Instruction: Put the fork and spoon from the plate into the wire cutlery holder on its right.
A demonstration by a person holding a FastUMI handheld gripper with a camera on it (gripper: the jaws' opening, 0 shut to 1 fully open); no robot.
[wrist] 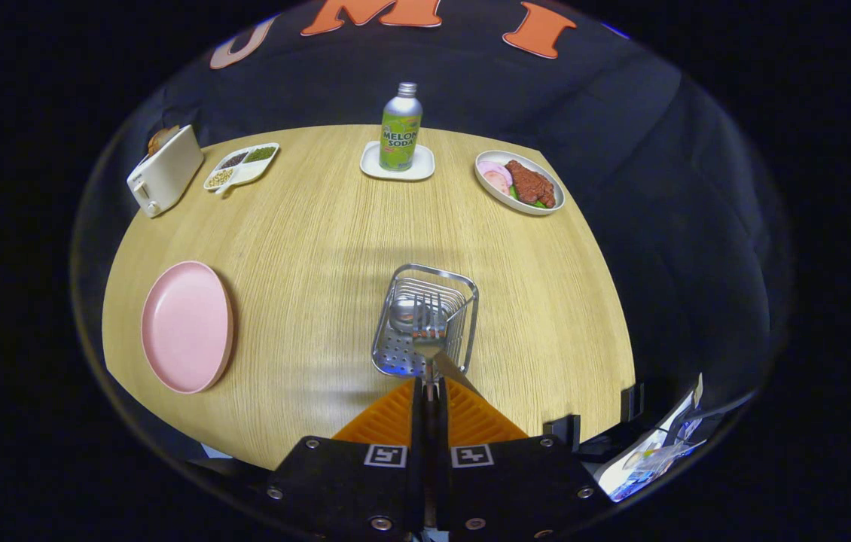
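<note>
Here the tongs (431,388) are clenched on the handle of a metal fork (430,325), both fingers pressed together with only the thin shaft between them. The fork's long axis runs straight ahead along the fingers, tines pointing away from the tongs and lying over the wire cutlery holder (463,331). That holder is a small rectangular basket of bright steel rods with rounded corners and a perforated floor; it stands on the bench (305,226) just ahead of the fingers. Inside it, behind the tines, a rounded shiny shape looks like the bowl of the spoon (403,315), though its handle cannot be made out.

To the holder's left, well apart, lies a round, smooth pink plate (186,327), bare on top. The bench is pale wood with a fine straight grain and a curved edge. At its far side stand a green metal soda bottle (401,128) on a white square coaster (373,167), an oval dish of food (520,182), a divided white tray (242,166) of seeds, and a cream toaster (165,180).
</note>
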